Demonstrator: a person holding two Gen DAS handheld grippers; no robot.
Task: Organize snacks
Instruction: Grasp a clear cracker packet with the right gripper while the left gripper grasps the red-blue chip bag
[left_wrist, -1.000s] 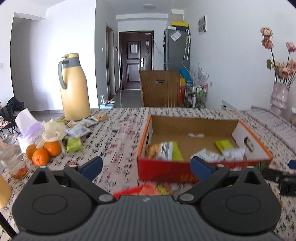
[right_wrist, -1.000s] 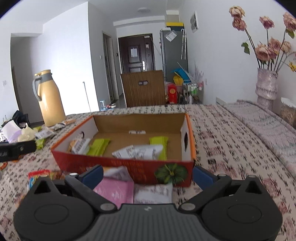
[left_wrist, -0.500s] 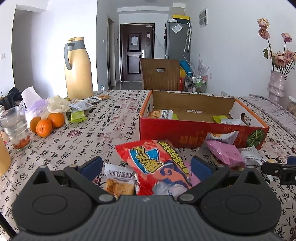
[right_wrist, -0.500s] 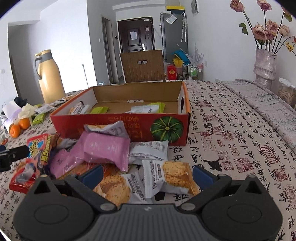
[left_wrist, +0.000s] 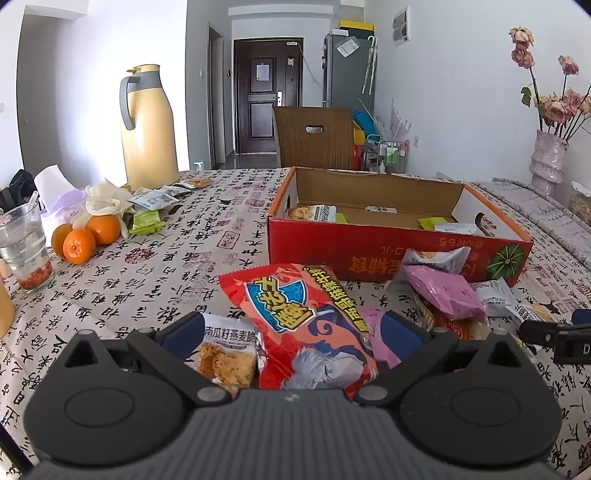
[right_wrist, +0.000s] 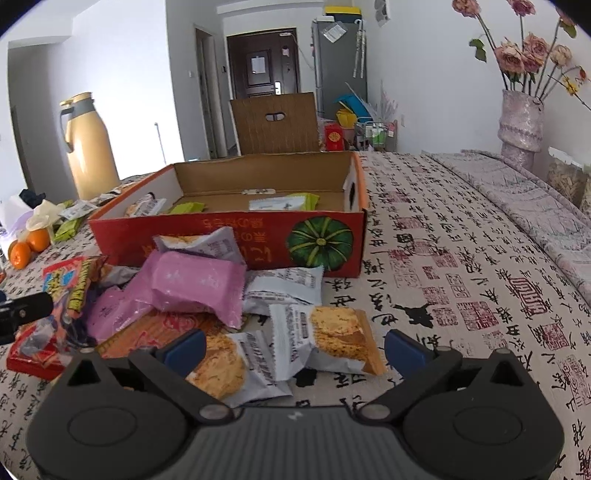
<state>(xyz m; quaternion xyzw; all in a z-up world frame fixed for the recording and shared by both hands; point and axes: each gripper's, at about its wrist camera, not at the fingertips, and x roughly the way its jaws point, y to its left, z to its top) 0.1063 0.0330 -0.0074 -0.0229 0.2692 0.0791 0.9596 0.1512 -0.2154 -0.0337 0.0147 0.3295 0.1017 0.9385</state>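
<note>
1. Both grippers are pulling back from the red cardboard box (left_wrist: 373, 254). A second ago each camera was close over the box's front wall and looking down into it; now the box is sitting farther off, and the heap of loose packets on the near side of the box is filling the foreground.

2. By my reading, a reach toward the box is over and the next pick is being lined up. Only a few packets are lying inside the box; most snacks are waiting in front of it, so the sorting is at an early stage.

3. The left gripper (left_wrist: 291, 332) is hovering low, near the counter (left_wrist: 177, 273), jaws spread wide and gripping nothing. It is pointing toward the box, with the red chip bag (left_wrist: 295, 325) lying between its fingers on the side nearer than the box.

4. The right gripper (right_wrist: 295, 350) is likewise spread open and empty, level and aimed at the box's front wall. Two oat-biscuit packets (right_wrist: 325, 339) are lying between its fingers, and the pink packet (right_wrist: 192, 284) is sitting between them and the box.

5. More packets are lying left of the box, near the oranges (left_wrist: 85, 236) and the thermos jug (left_wrist: 147, 129).
</note>
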